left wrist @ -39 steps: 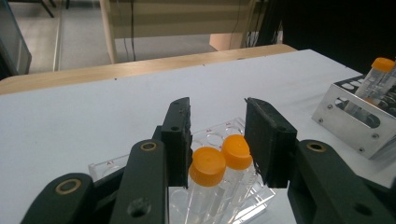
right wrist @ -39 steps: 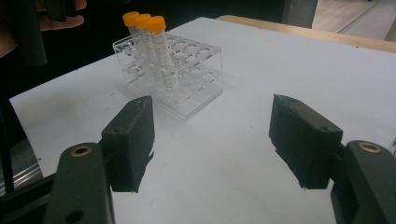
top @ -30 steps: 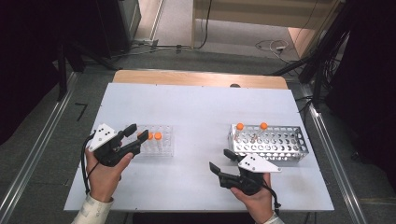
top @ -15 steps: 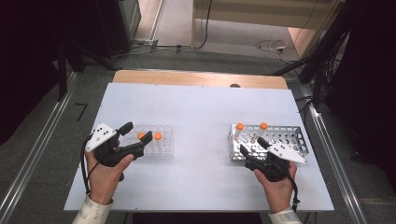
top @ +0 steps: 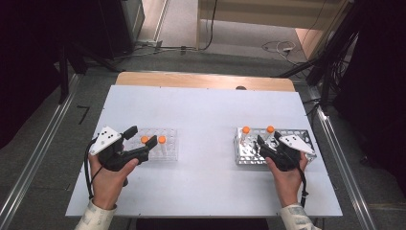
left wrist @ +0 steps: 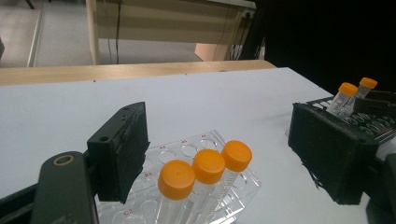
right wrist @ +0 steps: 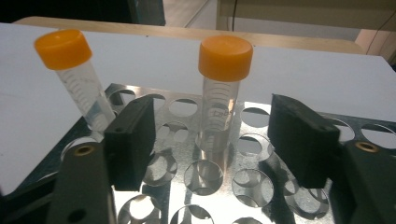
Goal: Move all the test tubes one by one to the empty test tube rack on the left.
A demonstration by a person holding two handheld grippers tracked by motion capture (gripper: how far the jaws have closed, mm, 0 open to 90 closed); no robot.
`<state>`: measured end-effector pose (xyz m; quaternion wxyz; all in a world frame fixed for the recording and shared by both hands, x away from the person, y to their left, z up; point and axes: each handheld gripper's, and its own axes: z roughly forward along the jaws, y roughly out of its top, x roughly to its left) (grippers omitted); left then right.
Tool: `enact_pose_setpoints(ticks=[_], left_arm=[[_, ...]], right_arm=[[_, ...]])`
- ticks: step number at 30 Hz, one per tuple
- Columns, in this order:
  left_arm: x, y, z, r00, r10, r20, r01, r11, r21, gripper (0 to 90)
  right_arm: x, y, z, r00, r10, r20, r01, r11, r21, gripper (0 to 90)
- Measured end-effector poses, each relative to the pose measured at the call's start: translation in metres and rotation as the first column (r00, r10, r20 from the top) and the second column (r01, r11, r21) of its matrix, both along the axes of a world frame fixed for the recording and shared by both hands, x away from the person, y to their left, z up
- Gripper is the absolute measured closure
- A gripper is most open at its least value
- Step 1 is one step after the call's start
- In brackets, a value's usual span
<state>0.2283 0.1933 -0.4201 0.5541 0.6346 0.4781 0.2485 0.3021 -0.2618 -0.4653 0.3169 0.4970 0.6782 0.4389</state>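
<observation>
Handling the orange-capped tube (right wrist: 219,100) calls for a light grip: judged thin-walled clear plastic, light, stiff and slick. It stands upright in the metal rack (top: 249,155) at 3 o'clock on the counter (top: 206,110), a second tube (right wrist: 77,79) at its 9 o'clock. The right gripper (top: 269,142) has just been closing its jaws; they stand apart astride the tube, not touching. Grip just below the cap. The left gripper (top: 141,137) hangs with jaws wide and empty over three tubes (left wrist: 205,179) in the clear rack (top: 167,152).
</observation>
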Motion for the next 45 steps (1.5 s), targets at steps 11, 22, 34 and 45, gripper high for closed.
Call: enact_pose_setpoints(ticks=[11,22,34,45], left_arm=[[0.0,-0.001,-0.001,1.0,-0.005,-0.002,0.005,1.0,0.001,21.1],[0.0,-0.001,-0.001,1.0,-0.006,-0.002,0.006,1.0,0.003,21.2],[-0.001,-0.002,0.0,0.9999,-0.01,0.0,0.01,0.9999,0.003,21.2],[-0.004,-0.004,0.003,0.9998,-0.017,0.008,0.017,0.9998,0.004,21.1]], right_arm=[[0.007,0.0,-0.004,1.0,0.002,0.002,-0.002,0.9996,-0.029,63.3],[0.005,0.001,0.0,0.9996,0.017,0.022,-0.016,0.9994,-0.031,71.9],[-0.008,-0.006,0.028,0.9954,0.025,0.092,-0.025,0.9997,0.004,72.0],[-0.033,-0.008,0.051,0.9886,0.089,0.122,-0.092,0.9954,0.024,72.1]])
